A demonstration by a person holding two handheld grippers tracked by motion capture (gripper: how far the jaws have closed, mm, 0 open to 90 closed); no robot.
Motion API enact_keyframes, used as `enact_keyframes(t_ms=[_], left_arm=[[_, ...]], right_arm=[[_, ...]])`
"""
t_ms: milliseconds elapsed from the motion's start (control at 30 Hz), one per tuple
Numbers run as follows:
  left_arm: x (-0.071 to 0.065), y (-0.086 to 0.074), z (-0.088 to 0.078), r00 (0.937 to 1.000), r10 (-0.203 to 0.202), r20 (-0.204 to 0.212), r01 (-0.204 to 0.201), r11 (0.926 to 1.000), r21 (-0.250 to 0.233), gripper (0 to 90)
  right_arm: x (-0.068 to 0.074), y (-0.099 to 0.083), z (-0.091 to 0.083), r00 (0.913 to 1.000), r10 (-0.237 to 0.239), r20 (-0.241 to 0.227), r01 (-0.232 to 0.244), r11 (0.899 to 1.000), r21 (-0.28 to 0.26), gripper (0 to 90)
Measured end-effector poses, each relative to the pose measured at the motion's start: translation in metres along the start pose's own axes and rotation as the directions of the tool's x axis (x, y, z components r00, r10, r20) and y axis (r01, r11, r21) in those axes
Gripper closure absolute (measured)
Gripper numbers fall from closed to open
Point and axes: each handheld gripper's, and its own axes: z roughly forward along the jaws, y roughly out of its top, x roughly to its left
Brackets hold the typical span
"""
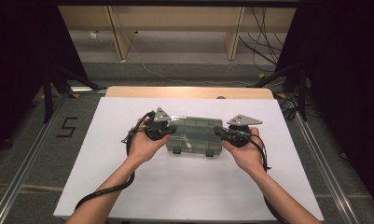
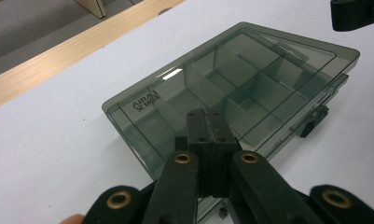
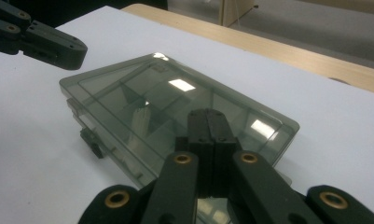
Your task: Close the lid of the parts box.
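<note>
Box: a smoke-tinted clear plastic organiser box [image 1: 194, 135] with inner dividers lies flat near the middle of the bench, lid down, its two dark latches [image 1: 177, 151] on the edge facing the person.
Left tongs: the left tongs [image 2: 207, 122] are clenched, jaws pressed flat together with nothing between them, tips over the left end of the lid; whether they touch it cannot be told.
Right tongs: the right tongs [image 3: 207, 122] are likewise clenched on nothing, tips over the right end of the lid.
Work in hand: by my reading, the person is about to handle the box from both ends, perhaps to steady it or work the lid.
Risk, slipping: the lid is glossy, as the ceiling-light reflections on it show; closed tips pressing on it could skate off sideways.
Risk, sliding: the box sits on a smooth white sheet; an uneven push from one end could spin it or send it towards the far edge.
Risk, latches: the latches are small and on the near side, away from both tips; clenched jaws cannot pinch them, so the jaws would have to open first.
Risk, cables: a cable [image 1: 105, 189] trails from each hand and could snag the box if a hand swings.
Surface: a white sheet [image 1: 184, 186] covers the bench, whose pale wooden edge [image 1: 189, 92] shows at the far side.
Room: grey floor, black curtains at both sides, loose cables, pale wooden furniture legs beyond, and a figure five taped on the floor [image 1: 67, 127] at the left.
</note>
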Motion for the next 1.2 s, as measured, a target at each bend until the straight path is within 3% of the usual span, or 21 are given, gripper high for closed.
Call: enact_keyframes(t_ms=[67,133,200,667,800,867,933,1200], left_arm=[[0.000,-0.001,0.001,1.0000,0.004,0.000,-0.004,1.0000,0.003,89.6],[-0.001,-0.001,0.001,1.0000,0.005,0.004,-0.005,0.9999,0.010,89.6],[0.001,-0.001,-0.001,0.9990,0.043,0.010,-0.043,0.9982,0.041,89.6],[-0.003,-0.002,0.001,0.9994,0.030,0.015,-0.030,0.9984,0.047,89.6],[-0.003,-0.004,0.002,0.9994,0.028,0.020,-0.030,0.9976,0.063,89.6],[-0.005,-0.004,0.004,0.9998,0.008,0.020,-0.009,0.9984,0.056,89.7],[-0.004,-0.004,0.003,0.9994,0.028,0.023,-0.029,0.9968,0.075,89.6],[-0.007,-0.004,0.005,0.9994,0.010,0.032,-0.012,0.9978,0.066,89.7]], right_arm=[[0.001,-0.001,0.000,1.0000,0.003,0.003,-0.003,1.000,0.001,90.0],[0.001,-0.002,0.002,0.9997,-0.025,-0.001,0.025,1.000,0.001,90.0],[0.002,-0.003,0.002,0.9997,-0.025,-0.006,0.025,1.000,0.007,90.0],[0.013,-0.008,0.009,0.9983,-0.043,-0.040,0.045,0.998,0.047,90.0],[0.015,-0.009,0.010,0.9979,-0.047,-0.044,0.050,0.997,0.053,90.0],[0.016,-0.009,0.010,0.9981,-0.045,-0.041,0.047,0.997,0.057,90.0],[0.017,-0.010,0.011,0.9976,-0.053,-0.044,0.056,0.997,0.055,90.0],[0.020,-0.011,0.013,0.9980,-0.045,-0.045,0.048,0.996,0.073,90.0]])
